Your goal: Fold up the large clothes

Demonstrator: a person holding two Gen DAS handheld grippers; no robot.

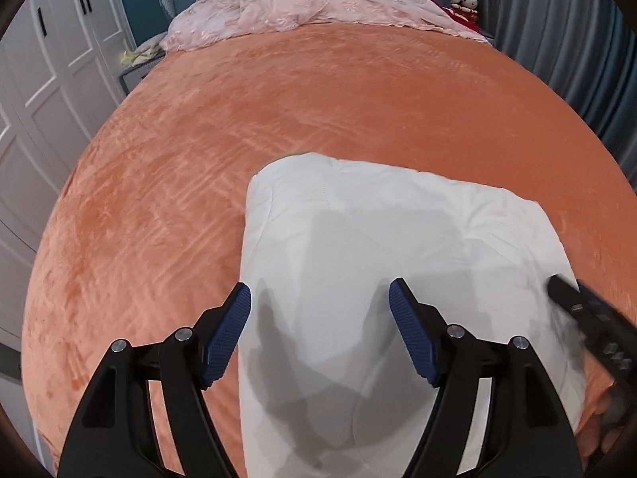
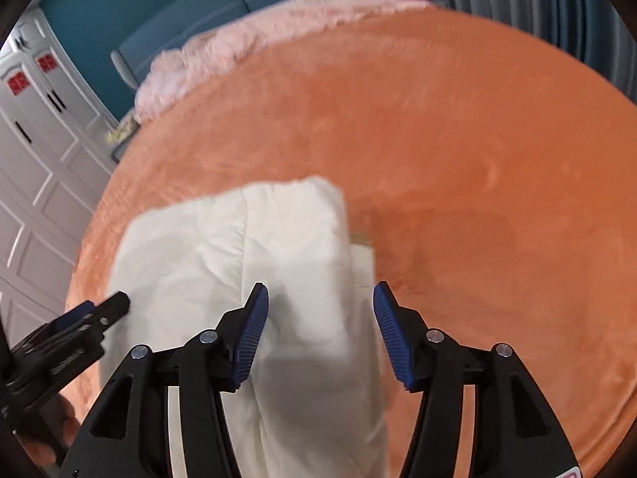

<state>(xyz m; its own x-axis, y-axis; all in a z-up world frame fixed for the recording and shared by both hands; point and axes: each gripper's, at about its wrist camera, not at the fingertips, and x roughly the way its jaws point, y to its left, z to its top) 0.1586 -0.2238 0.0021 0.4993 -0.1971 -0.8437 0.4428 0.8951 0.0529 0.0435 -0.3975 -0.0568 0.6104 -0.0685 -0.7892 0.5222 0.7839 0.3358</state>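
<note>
Garment nearly folded, both tongs free

The left tongs [image 1: 320, 298] and right tongs [image 2: 320, 298] both stand wide and hold nothing. Just under and ahead of them the white garment [image 1: 378, 231] lies as a compact folded bundle. Beyond it the orange bed [image 1: 278, 91] spreads far. I judge only tidying remains.

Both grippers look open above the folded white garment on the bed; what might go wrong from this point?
1. The white garment is puffy, and neither the left gripper nor the right gripper holds it, so the fold may spring open.
2. The right gripper's tip shows close beside the left in the left wrist view; they might bump on the next grab.
3. A layer sticks out at the garment's right edge, so the stack may end uneven on the orange bedspread.
</note>
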